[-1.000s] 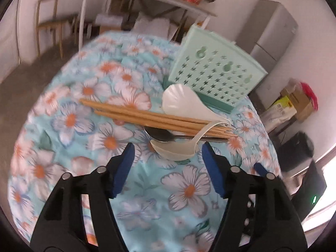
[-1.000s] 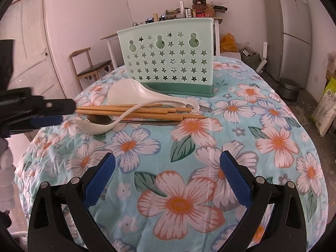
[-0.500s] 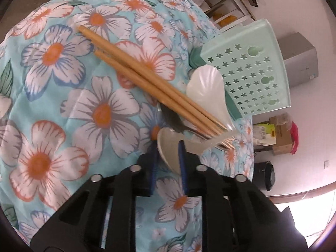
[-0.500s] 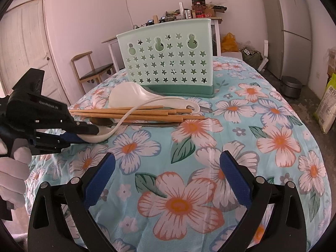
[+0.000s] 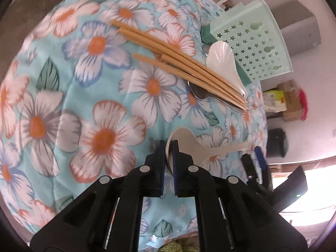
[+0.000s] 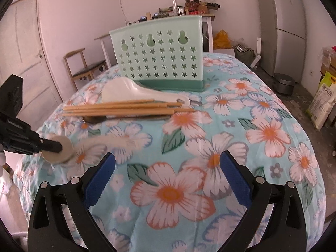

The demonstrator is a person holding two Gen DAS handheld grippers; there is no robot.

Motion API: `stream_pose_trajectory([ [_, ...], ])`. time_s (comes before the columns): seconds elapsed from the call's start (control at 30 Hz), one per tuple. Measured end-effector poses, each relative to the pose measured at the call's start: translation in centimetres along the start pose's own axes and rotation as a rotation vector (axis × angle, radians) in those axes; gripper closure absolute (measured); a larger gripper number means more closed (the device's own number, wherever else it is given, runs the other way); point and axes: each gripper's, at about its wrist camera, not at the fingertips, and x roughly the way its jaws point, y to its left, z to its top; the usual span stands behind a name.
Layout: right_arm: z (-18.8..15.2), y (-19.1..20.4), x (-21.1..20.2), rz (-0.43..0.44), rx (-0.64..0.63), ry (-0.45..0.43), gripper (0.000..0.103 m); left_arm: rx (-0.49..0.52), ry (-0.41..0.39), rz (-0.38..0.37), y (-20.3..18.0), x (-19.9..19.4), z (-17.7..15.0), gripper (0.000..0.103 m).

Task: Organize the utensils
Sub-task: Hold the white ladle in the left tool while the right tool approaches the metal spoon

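My left gripper (image 5: 168,147) is shut on the bowl rim of a white ceramic spoon (image 5: 197,147), held away from the pile with its handle pointing right. In the right wrist view that spoon (image 6: 69,150) is blurred at the left, gripped by the left gripper (image 6: 59,147). Several wooden chopsticks (image 5: 180,65), a second white spoon (image 5: 222,63) and a metal spoon (image 5: 198,92) lie together before the mint-green star-holed utensil holder (image 5: 254,48). My right gripper (image 6: 168,176) hangs open over the flowered cloth, nothing between its fingers.
The table wears a turquoise flowered cloth (image 6: 210,147). Behind it stand a wooden chair (image 6: 84,65), a cluttered side table (image 6: 189,10) and a grey fridge (image 6: 281,25). A rice sack (image 6: 321,103) and a pot sit on the floor at the right.
My left gripper went from open to shut on the near white spoon's bowl, then pulled it out from under the chopsticks toward the table's near edge. The right gripper stayed still.
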Motion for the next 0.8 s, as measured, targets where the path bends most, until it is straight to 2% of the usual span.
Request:
stream_pose_trajectory([
  [0.03,-0.2,-0.1,0.1,-0.004,0.006,0.016,0.006,-0.016,-0.005,-0.026,0.2,0.0,-0.2,0.093],
  [0.1,-0.5,-0.6,0.4,-0.007,0.033,0.056,0.006,-0.026,-0.016,-0.072,0.6,-0.4,-0.6,0.081],
  [0.17,-0.9,-1.0,0.5,0.006,0.048,0.058,0.006,-0.022,-0.027,-0.084,0.7,-0.8,-1.2,0.078],
  [0.4,-1.1,-0.3,0.8,-0.041,0.024,0.068,0.006,-0.026,-0.103,-0.077,0.6,-1.0,-3.0,0.077],
  [0.57,-1.0,-0.6,0.7,-0.018,0.034,0.071,0.006,-0.023,-0.207,-0.071,0.6,-0.8,-3.4,0.079],
  [0.67,-0.8,-1.3,0.0,-0.002,0.079,0.081,0.006,0.001,-0.237,-0.031,0.7,-0.6,-3.0,0.095],
  [0.7,-0.7,-1.4,-0.3,0.007,0.090,0.088,0.007,0.008,-0.240,-0.044,0.9,-0.6,-2.9,0.096],
  [0.8,0.0,-1.7,-1.6,0.018,0.079,0.070,0.017,0.080,-0.234,-0.022,1.0,-1.5,-2.6,0.096],
])
